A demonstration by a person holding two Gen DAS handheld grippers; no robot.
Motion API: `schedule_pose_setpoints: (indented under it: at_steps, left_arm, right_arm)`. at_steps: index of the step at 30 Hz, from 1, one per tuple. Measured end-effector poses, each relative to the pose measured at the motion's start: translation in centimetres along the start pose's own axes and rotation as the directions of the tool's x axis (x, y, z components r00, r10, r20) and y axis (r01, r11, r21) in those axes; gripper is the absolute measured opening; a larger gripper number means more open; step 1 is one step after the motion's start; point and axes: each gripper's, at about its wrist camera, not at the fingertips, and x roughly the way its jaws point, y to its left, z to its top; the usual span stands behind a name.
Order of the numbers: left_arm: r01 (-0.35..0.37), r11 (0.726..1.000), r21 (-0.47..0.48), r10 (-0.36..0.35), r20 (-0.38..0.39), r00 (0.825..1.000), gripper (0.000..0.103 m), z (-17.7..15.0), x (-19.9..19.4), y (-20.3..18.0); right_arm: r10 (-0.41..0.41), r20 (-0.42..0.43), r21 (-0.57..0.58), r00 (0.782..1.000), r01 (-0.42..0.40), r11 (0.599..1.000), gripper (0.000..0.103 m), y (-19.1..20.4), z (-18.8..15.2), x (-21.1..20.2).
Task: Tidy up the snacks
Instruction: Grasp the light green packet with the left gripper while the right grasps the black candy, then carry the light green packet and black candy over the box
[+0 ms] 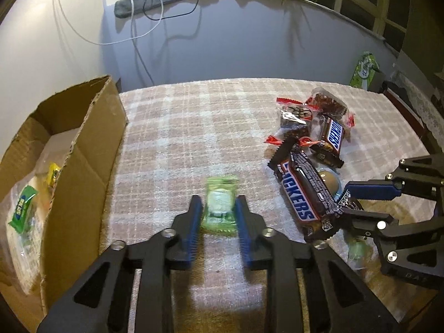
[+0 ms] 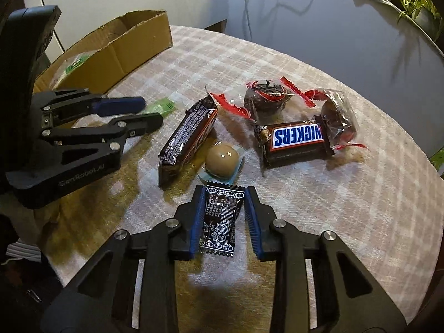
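Pinching a crinkly green sachet [image 1: 219,208], left gripper [image 1: 218,216] jaws, right gripper [image 2: 223,216] jaws pinching glossy black packet [image 2: 220,219]

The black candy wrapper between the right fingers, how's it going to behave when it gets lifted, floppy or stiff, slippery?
The black candy wrapper looks like thin glossy film with crimped ends, so the ends will probably flop while the middle stays firmer. It is small and flat, so likely light. The shine suggests it could slip, though the ribbed blue fingers on either side should help.
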Motion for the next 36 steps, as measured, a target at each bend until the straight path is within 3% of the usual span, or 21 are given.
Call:
schedule_pose_setpoints:
  at_steps: [10, 22, 36]
  left_arm:
    - [0.030, 0.999, -0.044, -0.030, 0.018, 0.999, 0.021, -0.1, -0.7, 0.7]
    - [0.064, 0.996, -0.070, -0.056, 0.114, 0.992, 0.021, 0.4, -5.0, 1.4]
    - [-0.006, 0.991, -0.133, 0.034, 0.210, 0.977, 0.021, 0.8, -9.9, 5.8]
  right_arm:
    - [0.053, 0.060, 0.108, 0.997, -0.060, 0.992, 0.029, -1.9, -0.8, -1.2]
    - [0.059, 0.162, 0.142, 0.985, -0.082, 0.986, 0.029, -2.6, -0.2, -5.5]
    - [0.085, 0.277, 0.071, 0.957, -0.109, 0.991, 0.029, 0.5, 4.2, -8.9]
